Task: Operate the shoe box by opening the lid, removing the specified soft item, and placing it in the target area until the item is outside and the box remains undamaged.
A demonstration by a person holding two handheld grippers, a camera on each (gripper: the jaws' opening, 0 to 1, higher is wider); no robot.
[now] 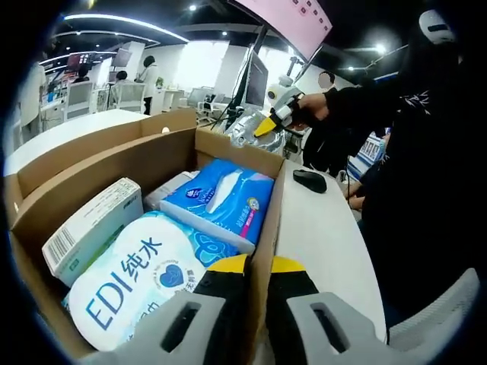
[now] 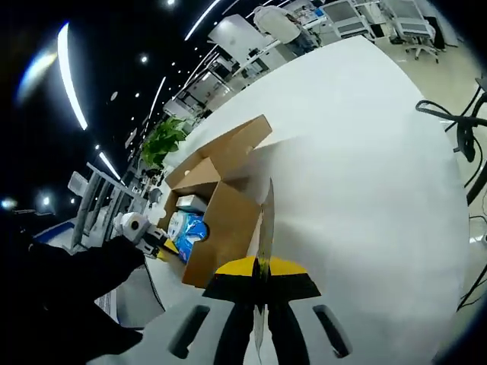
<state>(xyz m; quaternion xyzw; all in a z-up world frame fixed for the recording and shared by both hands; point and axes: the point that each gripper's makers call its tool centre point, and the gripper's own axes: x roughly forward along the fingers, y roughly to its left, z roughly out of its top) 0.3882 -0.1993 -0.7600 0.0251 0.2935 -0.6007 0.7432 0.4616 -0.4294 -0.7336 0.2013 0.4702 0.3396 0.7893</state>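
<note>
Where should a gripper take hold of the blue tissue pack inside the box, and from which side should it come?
Probably from above, through the open top of the cardboard box. The blue tissue pack lies flat, with its broad face up and the box walls close around it. Pinch a fold of its soft wrapper near the upper face; the sides look hard to reach.

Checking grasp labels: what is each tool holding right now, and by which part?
Left tool clamps the cardboard box by its side wall's top edge. Right tool pinches a thin silvery wrapper by its edge, clear of the box.
</note>
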